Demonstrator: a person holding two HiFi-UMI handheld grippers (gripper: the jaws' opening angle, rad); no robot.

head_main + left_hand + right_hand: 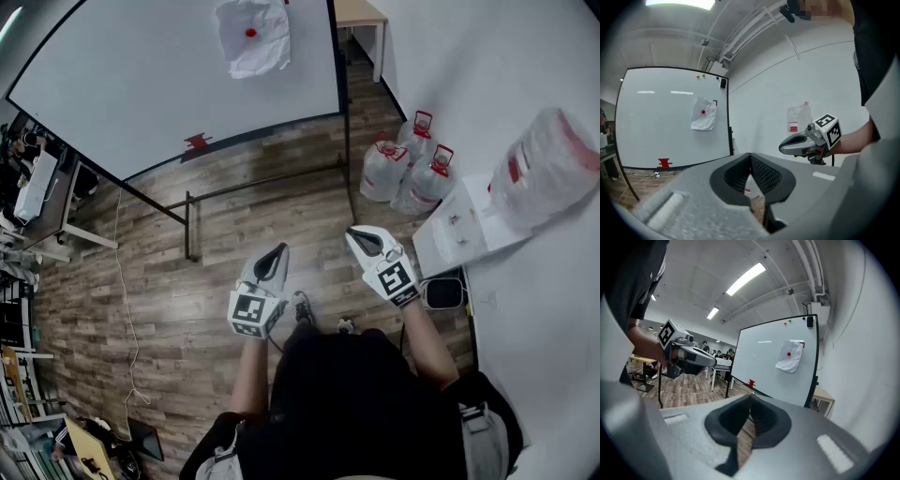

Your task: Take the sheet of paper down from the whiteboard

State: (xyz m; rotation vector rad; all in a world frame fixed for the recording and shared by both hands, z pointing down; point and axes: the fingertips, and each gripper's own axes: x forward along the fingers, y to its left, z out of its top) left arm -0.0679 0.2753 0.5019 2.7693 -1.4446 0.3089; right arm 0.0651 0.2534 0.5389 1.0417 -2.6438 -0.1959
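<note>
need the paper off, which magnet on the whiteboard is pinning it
The red magnet on the sheet of paper itself; the small coloured ones sit on bare whiteboard near its top edge.

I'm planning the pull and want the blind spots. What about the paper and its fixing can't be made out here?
Paper: its top edge is cut off by the picture's upper edge in the head view.
Any fixing besides the red magnet: too small in both gripper views; tape behind would be hidden by the paper.
Red thing at the whiteboard's lower edge: too small to identify in any view.
</note>
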